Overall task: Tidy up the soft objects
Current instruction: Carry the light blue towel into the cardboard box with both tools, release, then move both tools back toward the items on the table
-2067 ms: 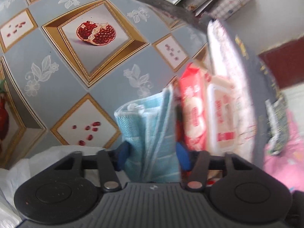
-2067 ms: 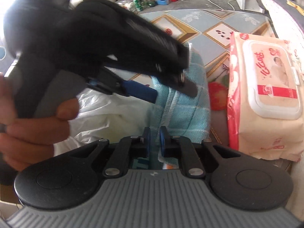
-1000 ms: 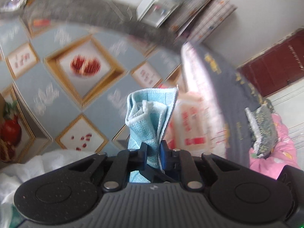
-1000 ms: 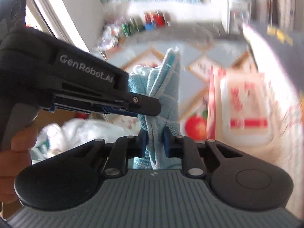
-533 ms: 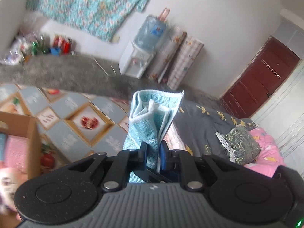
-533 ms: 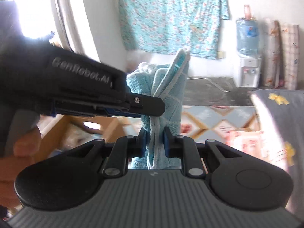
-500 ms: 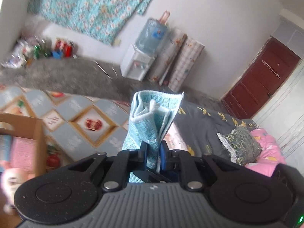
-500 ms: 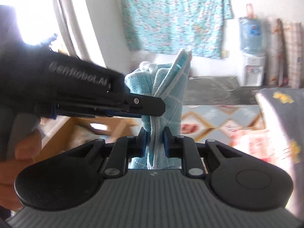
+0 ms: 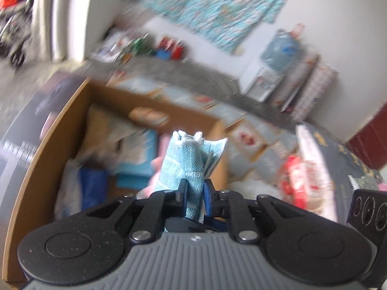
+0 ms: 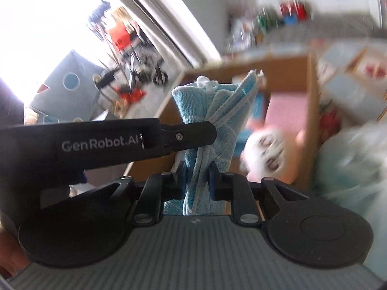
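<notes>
Left hand-held gripper (image 9: 195, 188) and right hand-held gripper (image 10: 197, 169) both pinch the folded blue towel (image 10: 212, 111) over the open cardboard box (image 9: 48, 149), background blurred.

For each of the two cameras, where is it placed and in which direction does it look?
Left wrist: sits on the left gripper, looks down into a cardboard box; its fingers clamp the blue towel.
Right wrist: sits on the right gripper, faces the box from another side; the left gripper crosses in from the left, part of a hand below it.
Shared: towel, box.
</notes>
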Demonstrator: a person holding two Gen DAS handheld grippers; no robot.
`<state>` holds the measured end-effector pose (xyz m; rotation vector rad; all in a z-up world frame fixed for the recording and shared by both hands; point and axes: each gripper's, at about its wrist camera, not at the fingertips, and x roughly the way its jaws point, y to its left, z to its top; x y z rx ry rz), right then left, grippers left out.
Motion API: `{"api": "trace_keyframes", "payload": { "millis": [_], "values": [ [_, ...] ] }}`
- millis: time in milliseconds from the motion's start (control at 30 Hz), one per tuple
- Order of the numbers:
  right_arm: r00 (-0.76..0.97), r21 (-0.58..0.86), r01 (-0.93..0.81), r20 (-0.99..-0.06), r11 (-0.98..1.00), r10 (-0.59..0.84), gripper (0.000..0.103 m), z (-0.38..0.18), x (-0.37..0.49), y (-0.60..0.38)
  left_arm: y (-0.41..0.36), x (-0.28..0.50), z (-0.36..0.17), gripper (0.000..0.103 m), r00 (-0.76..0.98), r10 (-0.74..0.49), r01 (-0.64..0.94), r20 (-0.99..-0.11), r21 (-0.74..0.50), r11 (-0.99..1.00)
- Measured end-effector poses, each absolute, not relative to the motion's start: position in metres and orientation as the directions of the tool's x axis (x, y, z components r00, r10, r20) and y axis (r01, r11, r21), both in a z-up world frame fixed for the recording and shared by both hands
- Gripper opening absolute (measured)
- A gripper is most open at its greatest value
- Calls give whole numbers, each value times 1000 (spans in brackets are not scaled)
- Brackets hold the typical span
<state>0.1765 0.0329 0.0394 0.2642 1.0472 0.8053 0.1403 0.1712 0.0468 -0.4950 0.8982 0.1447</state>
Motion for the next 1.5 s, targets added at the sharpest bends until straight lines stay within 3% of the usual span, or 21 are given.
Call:
{"api": "trace_keyframes", "payload": {
  "millis": [300,700,767,800,867,933,1000,1300,1500],
  "values": [
    [168,503,-347,-797,791,580,16,-31,193,101,241,171,-34,14,480,-128,-423,-868,-357,833],
    [107,476,-361,-833,802,543,21,-82,212,130,264,186,-80,16,405,-116,-496,-907,-325,805],
    [98,472,-381,-834,795,542,30,-81,215,133,267,184,-79,18,410,-126,-496,-903,-337,800],
    [95,475,-384,-833,792,546,33,-78,215,132,269,183,-77,24,416,-126,-497,-901,-341,798],
    [98,483,-396,-823,781,559,51,-73,214,130,268,182,-70,32,433,-118,-497,-894,-345,796],
    [123,469,-418,-819,778,560,58,-65,211,129,267,179,-60,40,444,-103,-503,-890,-343,794],
    [140,462,-436,-813,772,565,61,-57,207,126,267,177,-50,52,461,-98,-512,-882,-354,783],
    [262,500,-512,-684,699,681,77,10,160,70,240,136,17,65,592,-85,-445,-801,-414,794],
    [509,349,-566,-565,747,650,88,51,87,-14,186,92,54,74,698,-71,-324,-712,-403,856]
  ]
}}
